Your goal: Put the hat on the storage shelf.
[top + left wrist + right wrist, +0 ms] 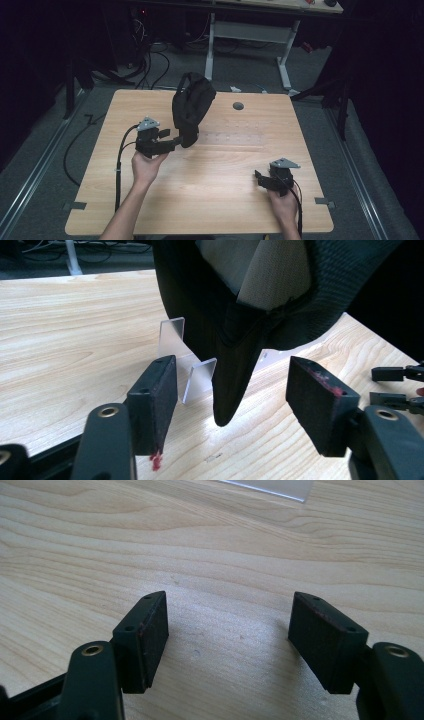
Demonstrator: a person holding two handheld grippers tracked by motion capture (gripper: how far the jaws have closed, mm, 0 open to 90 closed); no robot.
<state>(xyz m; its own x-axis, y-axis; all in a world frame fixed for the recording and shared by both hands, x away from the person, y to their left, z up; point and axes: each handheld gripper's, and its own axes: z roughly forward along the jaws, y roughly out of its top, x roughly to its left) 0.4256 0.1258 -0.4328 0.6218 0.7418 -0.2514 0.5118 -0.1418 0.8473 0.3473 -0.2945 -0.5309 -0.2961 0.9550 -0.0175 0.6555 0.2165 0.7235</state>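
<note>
**Black bag at the left gripper, right gripper idle**

A wooden bench [210, 200] is seen from above, with a round grey grommet [238, 106] set near its far edge at about 12 o'clock. A black bag [191, 107] is raised above the bench at about 11 o'clock from the centre, its lower end reaching down to the left gripper [176, 143]. This gripper is held in the left hand [146, 167] at about 9 o'clock, and a black cable [119, 170] is trailed from it toward the near edge.

In the left gripper view, the jaws are spread wide and a pointed lower tip of the bag [235, 340] is seen hanging between them, touching neither pad; a pale lining is visible inside the bag's opening at the top. Red marks are seen on both pads. Two small clear plates [187, 360] are seen beyond the left jaw; whether they are upright on the bench cannot be told. The other gripper is glimpsed at the right edge.

The right gripper [260, 178] is held low over the bench at about 4 o'clock by the right hand [284, 207], well apart from the bag. In the right gripper view its jaws are wide apart with nothing between them but bare wood [225, 630].
</note>
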